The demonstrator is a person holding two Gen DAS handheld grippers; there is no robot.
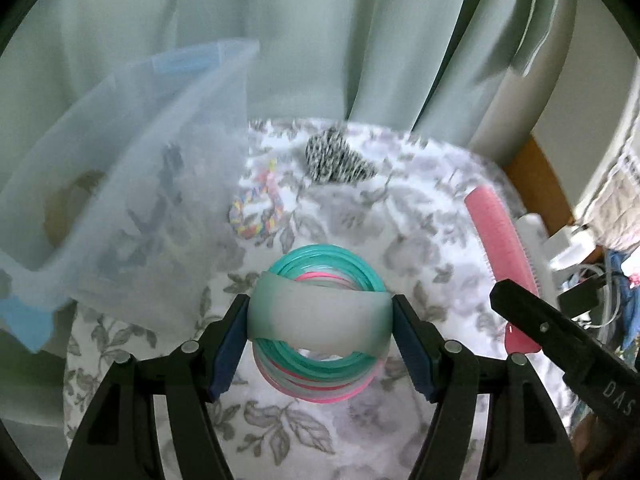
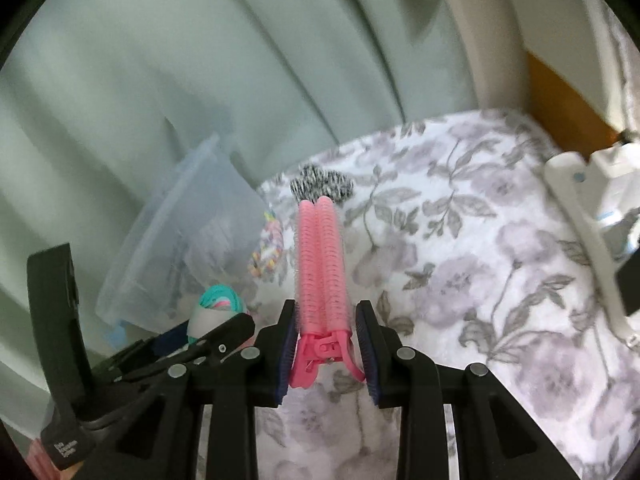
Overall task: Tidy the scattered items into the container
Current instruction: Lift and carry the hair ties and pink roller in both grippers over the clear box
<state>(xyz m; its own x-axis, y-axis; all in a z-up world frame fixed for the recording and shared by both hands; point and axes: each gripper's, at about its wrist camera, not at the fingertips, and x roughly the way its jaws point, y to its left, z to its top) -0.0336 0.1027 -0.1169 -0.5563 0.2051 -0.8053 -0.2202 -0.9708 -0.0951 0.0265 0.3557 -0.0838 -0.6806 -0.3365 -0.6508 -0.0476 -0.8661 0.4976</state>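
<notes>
Left gripper (image 1: 320, 320) pinching a frosted band wrapped round a bundle of teal and pink rings (image 1: 320, 344), lifted over the floral cloth (image 1: 288, 432). Right gripper (image 2: 326, 344) clamped on a pink clip (image 2: 320, 272) by its hinge end, roller jutting forward. Clear bin (image 1: 120, 184) tilted at the cloth's left edge. Near the far edge, a speckled scrunchie (image 1: 336, 156); a beaded bracelet (image 1: 256, 216) just beside the bin.

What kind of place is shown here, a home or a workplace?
Most likely a home, perhaps a bedroom. A soft floral cover lies under the items, pale green curtains hang behind it, and hair things lie about: a pink hair roller clip, a black-and-white scrunchie.
</notes>
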